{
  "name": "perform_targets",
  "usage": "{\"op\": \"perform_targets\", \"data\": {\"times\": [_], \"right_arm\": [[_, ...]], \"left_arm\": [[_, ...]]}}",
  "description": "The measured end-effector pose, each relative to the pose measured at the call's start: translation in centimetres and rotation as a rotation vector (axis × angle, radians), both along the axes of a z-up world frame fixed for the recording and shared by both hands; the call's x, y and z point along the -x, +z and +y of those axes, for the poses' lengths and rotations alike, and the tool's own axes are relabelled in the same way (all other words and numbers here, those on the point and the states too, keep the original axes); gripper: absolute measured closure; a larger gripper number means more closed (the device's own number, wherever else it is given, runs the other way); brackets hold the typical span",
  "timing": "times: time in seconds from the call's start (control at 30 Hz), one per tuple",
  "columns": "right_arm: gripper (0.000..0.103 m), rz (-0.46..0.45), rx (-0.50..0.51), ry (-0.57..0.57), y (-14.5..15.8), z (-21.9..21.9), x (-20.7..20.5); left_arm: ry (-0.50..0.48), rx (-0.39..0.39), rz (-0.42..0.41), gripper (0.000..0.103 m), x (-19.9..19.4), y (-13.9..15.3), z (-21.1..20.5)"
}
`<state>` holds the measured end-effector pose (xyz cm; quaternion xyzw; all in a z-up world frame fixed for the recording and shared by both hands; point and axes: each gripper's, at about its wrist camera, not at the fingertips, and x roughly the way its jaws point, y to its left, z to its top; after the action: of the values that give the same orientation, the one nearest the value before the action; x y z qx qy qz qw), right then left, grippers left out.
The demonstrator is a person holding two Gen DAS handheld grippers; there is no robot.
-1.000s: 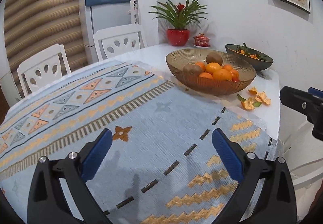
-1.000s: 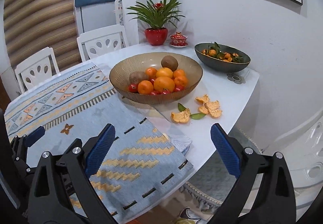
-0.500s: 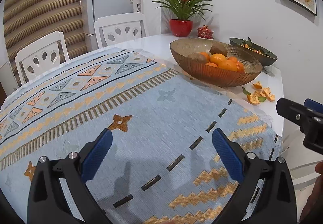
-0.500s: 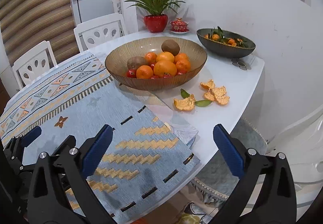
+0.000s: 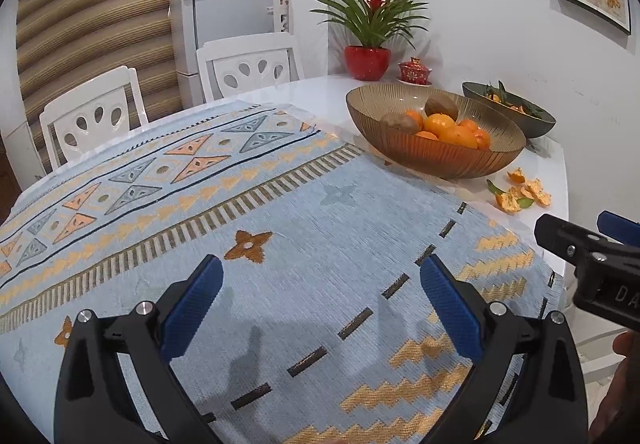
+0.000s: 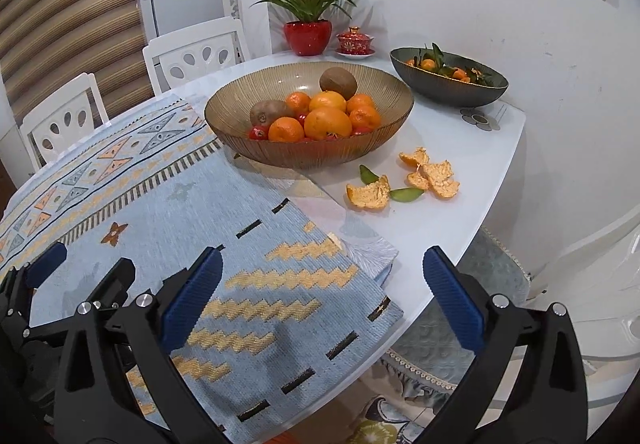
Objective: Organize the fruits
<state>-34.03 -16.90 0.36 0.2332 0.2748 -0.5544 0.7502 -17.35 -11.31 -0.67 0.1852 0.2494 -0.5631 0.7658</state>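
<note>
Orange fruits [image 6: 327, 122], round and slick, sit in amber bowl [image 6: 384, 142] at 12 o'clock; you pinch one across its middle, gently. Left gripper [image 5: 320, 308] and right gripper [image 6: 322, 302] gape wide, empty.

left tool [image 5: 320, 300]: jaws spread wide, nothing between the blue pads, hovering, angled down and forward
right tool [image 6: 322, 298]: same deal, wide open and empty, held up off the surface
spacing: side by side, close, each one pokes into the other's view
hand [image 5: 618, 384]: just a sliver, bottom right
</note>
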Motion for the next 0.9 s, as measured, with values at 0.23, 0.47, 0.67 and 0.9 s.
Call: {"op": "perform_targets", "data": {"times": [0.23,0.47,0.67,0.9], "right_arm": [[0.003,-0.004,-0.014,0.017,-0.27,0.04,-0.38],[0.003,-0.005,-0.011,0.018,-0.23,0.03,-0.34],[0.003,-0.005,-0.016,0.016,-0.3,0.0,-0.35],[0.003,0.004,-0.008,0.013,-0.22,0.08,-0.42]], "left_arm": [[0.002,-0.017,0.002,0.005,0.03,-0.1,-0.18],[0.012,-0.025,0.016,0.005,-0.35,-0.15,-0.24],[0.012,-0.026,0.002,0.005,-0.25,-0.21,-0.22],[0.012,-0.023,-0.005,0.005,-0.18,-0.18,-0.07]]}}
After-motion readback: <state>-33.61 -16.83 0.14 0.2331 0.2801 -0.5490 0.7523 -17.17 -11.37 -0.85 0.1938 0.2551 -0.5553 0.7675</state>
